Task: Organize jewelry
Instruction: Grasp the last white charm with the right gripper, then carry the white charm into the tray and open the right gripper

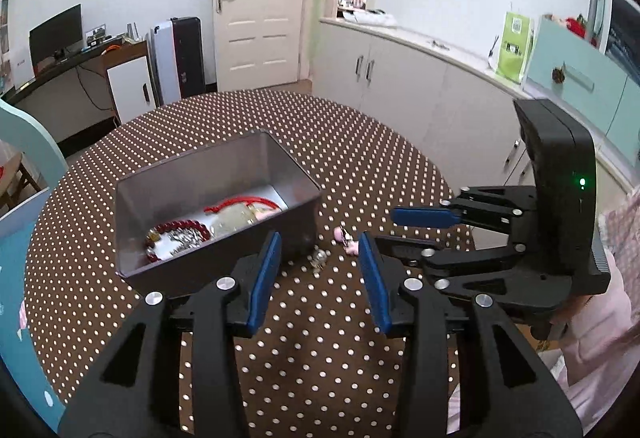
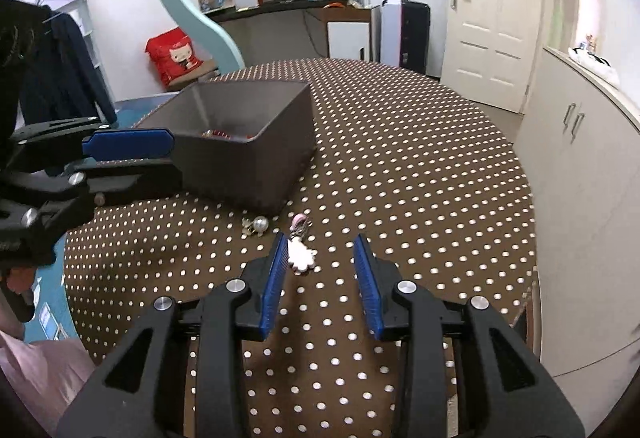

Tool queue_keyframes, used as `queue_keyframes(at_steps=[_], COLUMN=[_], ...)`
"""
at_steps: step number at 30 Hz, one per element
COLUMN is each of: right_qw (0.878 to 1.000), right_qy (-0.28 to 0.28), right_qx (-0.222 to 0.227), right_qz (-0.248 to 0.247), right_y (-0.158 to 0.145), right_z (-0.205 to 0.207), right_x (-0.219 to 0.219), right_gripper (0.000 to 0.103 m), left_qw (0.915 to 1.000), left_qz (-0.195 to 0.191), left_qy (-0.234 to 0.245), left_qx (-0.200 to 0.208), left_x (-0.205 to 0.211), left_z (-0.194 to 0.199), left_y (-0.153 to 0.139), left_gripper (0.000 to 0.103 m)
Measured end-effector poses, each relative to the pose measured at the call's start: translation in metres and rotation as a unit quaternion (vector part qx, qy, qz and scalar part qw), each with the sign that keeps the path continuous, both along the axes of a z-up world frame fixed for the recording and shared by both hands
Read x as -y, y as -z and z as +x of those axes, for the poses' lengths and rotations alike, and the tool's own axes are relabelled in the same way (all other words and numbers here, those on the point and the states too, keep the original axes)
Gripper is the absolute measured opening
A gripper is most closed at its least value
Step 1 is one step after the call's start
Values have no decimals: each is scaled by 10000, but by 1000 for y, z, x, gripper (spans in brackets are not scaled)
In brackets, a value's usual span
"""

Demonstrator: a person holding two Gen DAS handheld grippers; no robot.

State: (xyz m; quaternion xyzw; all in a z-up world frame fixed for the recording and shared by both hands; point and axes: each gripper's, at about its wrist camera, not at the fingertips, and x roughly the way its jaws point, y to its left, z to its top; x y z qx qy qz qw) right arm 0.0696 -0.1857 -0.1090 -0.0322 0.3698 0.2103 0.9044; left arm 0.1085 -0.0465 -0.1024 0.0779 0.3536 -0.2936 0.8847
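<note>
The left wrist view looks down into the grey metal box [image 1: 218, 198] on the polka-dot table [image 1: 320, 338]: a red bead bracelet [image 1: 180, 234], a red cord [image 1: 244, 203] and a pale translucent piece lie inside. The right wrist view shows mostly the box's outer wall [image 2: 244, 158]. In front of the box lie a pearl trinket [image 2: 258, 225] and a pink charm [image 2: 302, 256]. The left gripper [image 1: 320, 270] is spread and empty. The right gripper [image 2: 320, 270] is spread too, the charm just beside its left finger, not pinched.
</note>
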Motion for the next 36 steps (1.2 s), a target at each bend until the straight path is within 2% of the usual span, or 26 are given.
queue_keyframes(at_steps=[5,9,11,14,15,17,20,28,36], right_qw=[9993,9995,9998,9998,9999,9998,9997,9995,9980], right_qy=[-216,-139,-71,112,139,183,222,232,126], right_qx=[-59,29,-41,-16,-13,10,52,193,610], right_qz=[-286,-298,-165,-136,-91,17,22,90,39], right_y=[14,17,17,15,13,10,7,-2,-30], right_z=[8,7,8,5,4,3,-1,-7,-10], right_x=[-15,-11,-3,8,11,17,22,26,19], right_gripper=[32,15,15,15,15,15,15,15,15], left_qw=[9995,9983,9978,9975,9973,9971,9970,9972,9998], left_qz=[187,365,376,405,446,508,539,595,182], left_qy=[10,-44,-33,-2,22,47,62,114,51], left_qx=[-236,-460,-545,-585,-591,-556,-557,-438,-50], left_x=[11,16,20,25,26,30,31,32,14], left_z=[9,23,28,33,36,38,41,30,12], left_y=[22,44,52,58,60,63,64,58,22], left_gripper=[40,40,38,33,26,22,10,10,10])
